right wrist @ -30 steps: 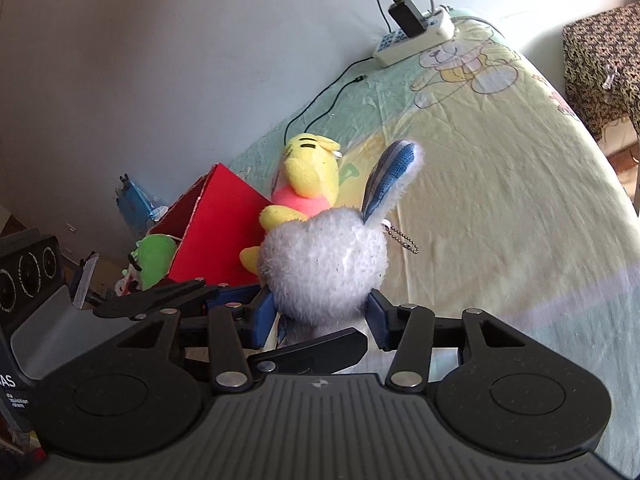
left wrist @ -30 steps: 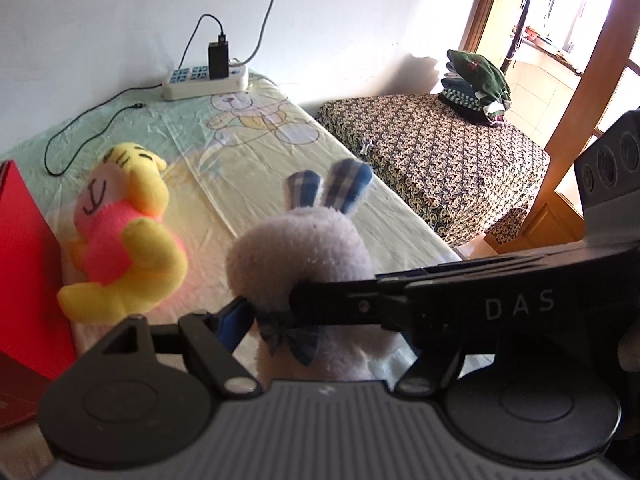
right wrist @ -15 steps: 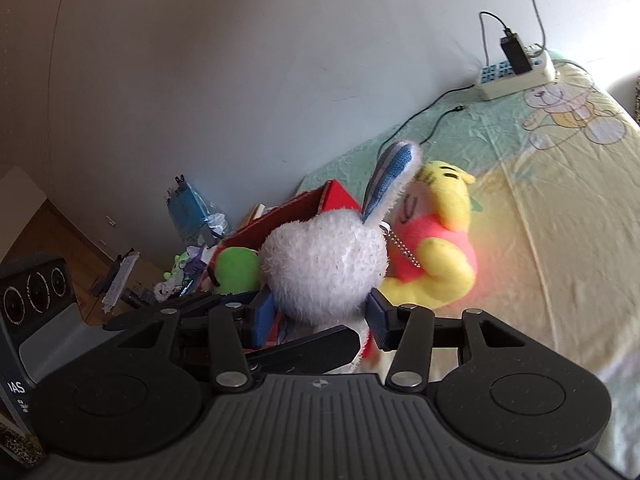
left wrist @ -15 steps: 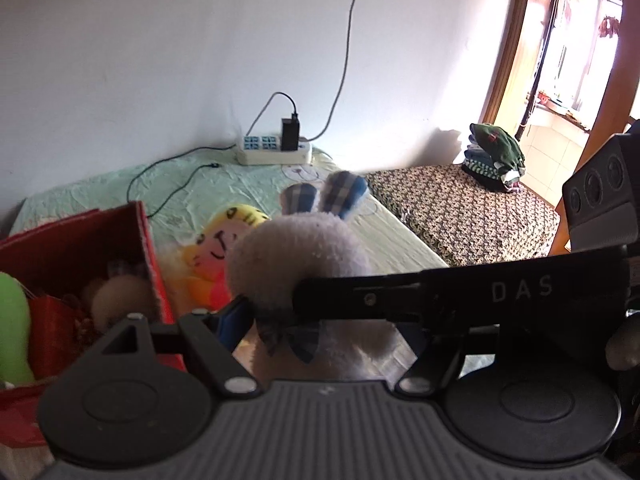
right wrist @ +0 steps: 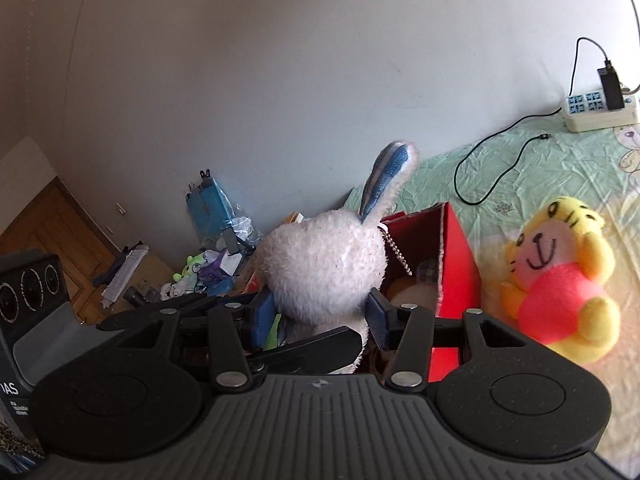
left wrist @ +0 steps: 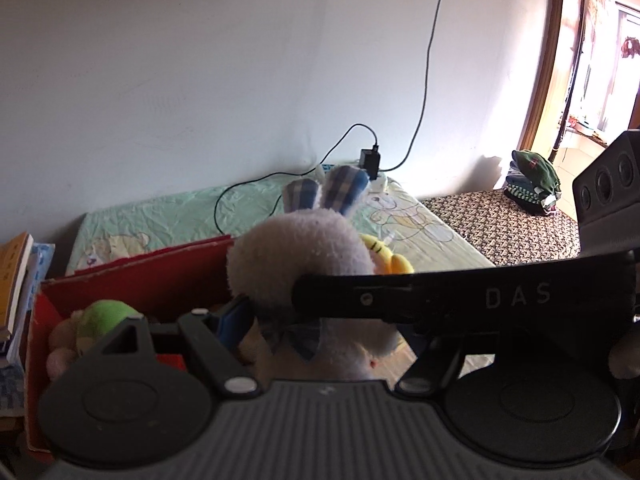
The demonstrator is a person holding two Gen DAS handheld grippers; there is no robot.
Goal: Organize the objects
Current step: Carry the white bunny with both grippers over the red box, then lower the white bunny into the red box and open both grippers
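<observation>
The bed (right wrist: 560,168) is lying beside the red box (right wrist: 456,264), which is already holding other soft toys; above the box the white plush rabbit (right wrist: 324,268) is being carried, pinched at its sides by the right gripper (right wrist: 322,312), partly closed on it, and by the left gripper (left wrist: 320,312), likewise clamped on it; the yellow plush (right wrist: 560,276) is lying beside the box; the rabbit should be lowered well inside the walls before both grips are released together.

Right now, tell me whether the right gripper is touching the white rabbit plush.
Touching. The right wrist view shows the right gripper with both blue pads pressed into the white rabbit plush.
</observation>
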